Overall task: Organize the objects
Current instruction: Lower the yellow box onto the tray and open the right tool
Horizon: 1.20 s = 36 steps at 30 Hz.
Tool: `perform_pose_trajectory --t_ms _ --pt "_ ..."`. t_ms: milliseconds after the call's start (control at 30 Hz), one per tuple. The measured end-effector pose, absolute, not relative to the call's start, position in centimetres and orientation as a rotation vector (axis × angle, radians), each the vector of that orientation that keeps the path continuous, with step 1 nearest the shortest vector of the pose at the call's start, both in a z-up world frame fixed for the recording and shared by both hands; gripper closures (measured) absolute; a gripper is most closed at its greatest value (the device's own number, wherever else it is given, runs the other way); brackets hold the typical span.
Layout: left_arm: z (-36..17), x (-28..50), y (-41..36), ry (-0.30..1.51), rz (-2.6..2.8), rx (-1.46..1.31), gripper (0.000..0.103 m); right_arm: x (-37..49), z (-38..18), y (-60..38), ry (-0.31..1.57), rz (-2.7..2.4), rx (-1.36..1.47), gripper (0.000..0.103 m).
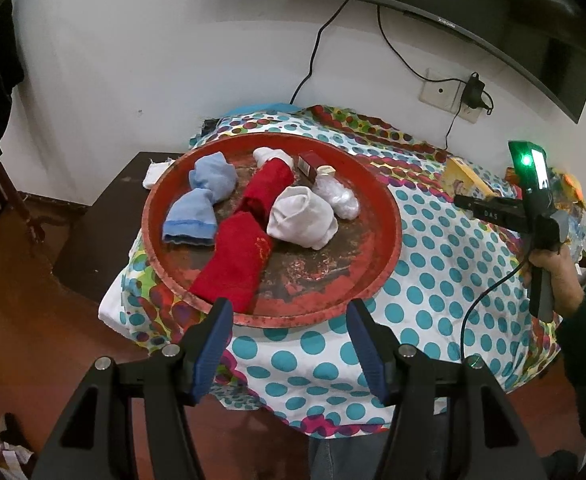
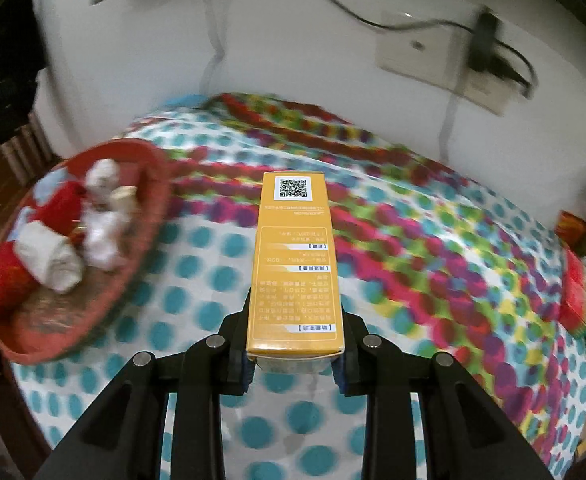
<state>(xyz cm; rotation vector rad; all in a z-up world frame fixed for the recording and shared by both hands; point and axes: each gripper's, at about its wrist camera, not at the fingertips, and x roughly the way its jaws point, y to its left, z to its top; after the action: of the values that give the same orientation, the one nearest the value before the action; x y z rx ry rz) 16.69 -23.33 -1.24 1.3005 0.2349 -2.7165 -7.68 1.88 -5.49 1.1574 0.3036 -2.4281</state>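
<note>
A round red tray (image 1: 377,216) sits on the dotted tablecloth and holds a light blue rolled sock (image 1: 201,204), a red rolled towel (image 1: 241,252), a white rolled sock (image 1: 303,218), a small dark red box (image 1: 308,168) and a clear wrapped bundle (image 1: 339,196). My left gripper (image 1: 289,316) is open and empty at the tray's near rim. My right gripper (image 2: 295,344) is shut on a long yellow box (image 2: 295,264) with a QR code, held above the cloth to the right of the tray (image 2: 45,332). The right gripper also shows in the left wrist view (image 1: 533,208).
A dotted tablecloth (image 1: 433,272) covers the table against a white wall. A wall socket (image 1: 449,94) with a plugged adapter and cables hangs behind. Red and orange packets (image 2: 577,300) lie at the table's right edge. A dark side table (image 1: 105,216) stands left.
</note>
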Motion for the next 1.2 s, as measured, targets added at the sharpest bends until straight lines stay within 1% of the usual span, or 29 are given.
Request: perform_pose_trajectory --t_ms 267,533,933,1200 --pt "-1.4 16.7 -23.3 0.220 -2.699 1.320 0.043 -5.9 -4.1 -5.5 0.357 -2.312 1.071 0.075" --pt "-1.3 16.9 -24.5 0.254 -2.670 1.318 0.043 -4.7 -3.6 -11.4 0.406 -2.224 1.033 0.075" --pt "-2.1 16.6 -25.5 0.264 -2.618 1.339 0.043 -5.0 -5.0 -17.0 0.458 -2.157 1.093 0.075" --pt "-3.3 16.3 -27.1 0.338 -2.551 1.395 0.043 -6.0 -6.1 -18.7 0.482 -2.159 1.158 0.075"
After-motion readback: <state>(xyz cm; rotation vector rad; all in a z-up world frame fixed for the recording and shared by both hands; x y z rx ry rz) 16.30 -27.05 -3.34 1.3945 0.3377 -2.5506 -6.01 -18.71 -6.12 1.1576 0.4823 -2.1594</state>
